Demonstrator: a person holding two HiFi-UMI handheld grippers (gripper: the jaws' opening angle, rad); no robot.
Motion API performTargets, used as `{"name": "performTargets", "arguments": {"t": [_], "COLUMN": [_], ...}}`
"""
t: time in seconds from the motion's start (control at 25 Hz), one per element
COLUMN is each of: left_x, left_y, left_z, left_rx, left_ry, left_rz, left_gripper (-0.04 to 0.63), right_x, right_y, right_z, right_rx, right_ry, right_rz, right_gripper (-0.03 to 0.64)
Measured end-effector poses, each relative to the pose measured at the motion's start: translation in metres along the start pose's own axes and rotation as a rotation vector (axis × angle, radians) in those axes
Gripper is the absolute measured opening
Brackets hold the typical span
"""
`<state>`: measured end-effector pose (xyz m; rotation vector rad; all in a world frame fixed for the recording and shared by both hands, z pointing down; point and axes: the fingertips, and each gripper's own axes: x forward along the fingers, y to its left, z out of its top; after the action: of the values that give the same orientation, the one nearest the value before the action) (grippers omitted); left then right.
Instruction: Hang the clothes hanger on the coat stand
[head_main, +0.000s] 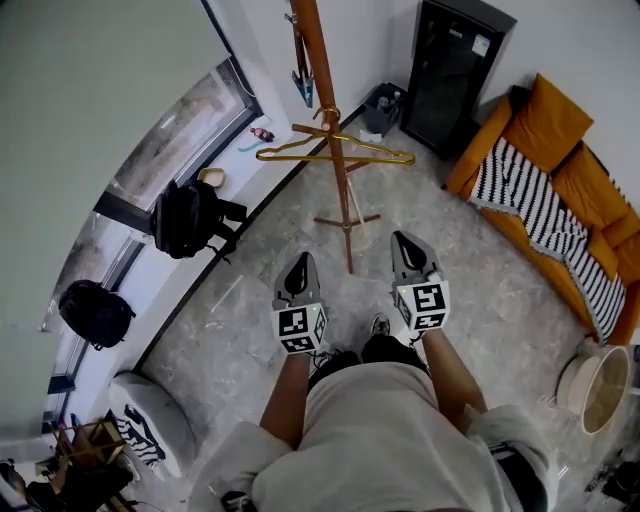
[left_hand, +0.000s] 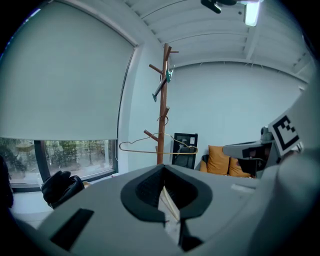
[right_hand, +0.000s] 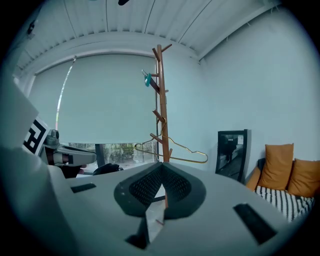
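Grey stone floor (head_main: 480, 290) fills the room, with an orange sofa (head_main: 560, 130) at one side and a black backpack (head_main: 190, 218) by the window wall. Both tools are held low in front of the person. The left gripper (head_main: 299, 260) has its two jaws pressed together with nothing between them. The right gripper (head_main: 401, 240) is the same, closed tight and holding nothing. Ahead of them, well apart from both, stands the wooden coat stand (head_main: 344, 215). The clothes hanger (head_main: 335, 152) is on it. Its hook sits over a low peg on the pole, and the hanger hangs flat out to both sides. So the job looks done, I think. The hanger is thin gold wire, bent into a wide shape with two sloping shoulders, a long straight bar along the bottom and a small curly hook on top. It looks very light. It is probably stiff enough to keep its shape, but thin wire can bend if squeezed hard. The wire looks smooth and shiny, so it may slip or spin in closed jaws, and it may swing on its peg if bumped. The best place to grab it would be the neck just under the hook, or the middle of the bottom bar.
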<state>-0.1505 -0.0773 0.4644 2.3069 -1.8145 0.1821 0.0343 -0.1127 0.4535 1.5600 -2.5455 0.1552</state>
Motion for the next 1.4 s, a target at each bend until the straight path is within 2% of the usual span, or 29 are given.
{"name": "performTargets", "arguments": {"t": [0.2, 0.48, 0.72, 1.04, 1.4], "left_x": [-0.030, -0.066, -0.082, -0.083, -0.079], "left_y": [0.011, 0.020, 0.013, -0.011, -0.026], "left_z": [0.018, 0.029, 0.038, 0.054, 0.063], "left_rx": [0.014, 0.021, 0.022, 0.043, 0.054], "left_ry": [-0.054, -0.061, -0.084, -0.116, -0.137], "left_rz": [-0.016, -0.058, -0.066, -0.094, -0.102], "left_gripper": [0.009, 0.009, 0.009, 0.009, 0.009], "right_x": [-0.024, -0.063, -0.083, -0.086, -0.091], "right_y": [0.023, 0.049, 0.056, 0.055, 0.044], "right_z": [0.025, 0.052, 0.056, 0.069, 0.074], "right_rx": [-0.041, -0.050, -0.058, -0.081, -0.091], "right_ry": [-0.029, -0.058, -0.067, -0.113, -0.116], "right_rz": [-0.031, -0.094, -0.101, -0.097, -0.110], "right_gripper": [0.005, 0.005, 0.005, 0.005, 0.005]}}
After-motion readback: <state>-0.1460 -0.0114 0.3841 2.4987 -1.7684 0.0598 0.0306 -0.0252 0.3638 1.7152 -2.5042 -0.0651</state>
